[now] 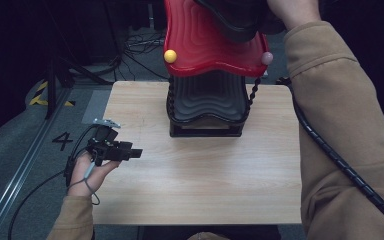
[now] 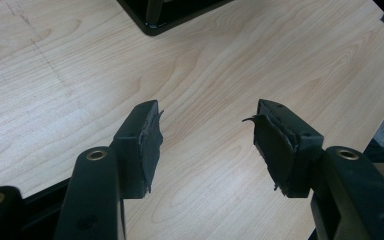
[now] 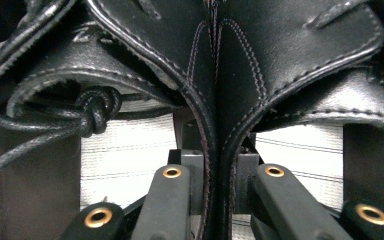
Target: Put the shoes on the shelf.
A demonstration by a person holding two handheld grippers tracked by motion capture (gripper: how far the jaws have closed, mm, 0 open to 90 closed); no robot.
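My right gripper (image 3: 215, 172) pinches smooth, stitched black leather of a shoe (image 3: 240, 60); the surface (image 2: 220, 65) is matt pale wood; the rack (image 1: 207, 45) glossy red plastic.

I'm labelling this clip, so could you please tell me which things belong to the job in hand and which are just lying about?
In use:
- black leather shoe, clamped by the right gripper
- red-topped rack

Not in use:
- left gripper, open over the table
- floor cables
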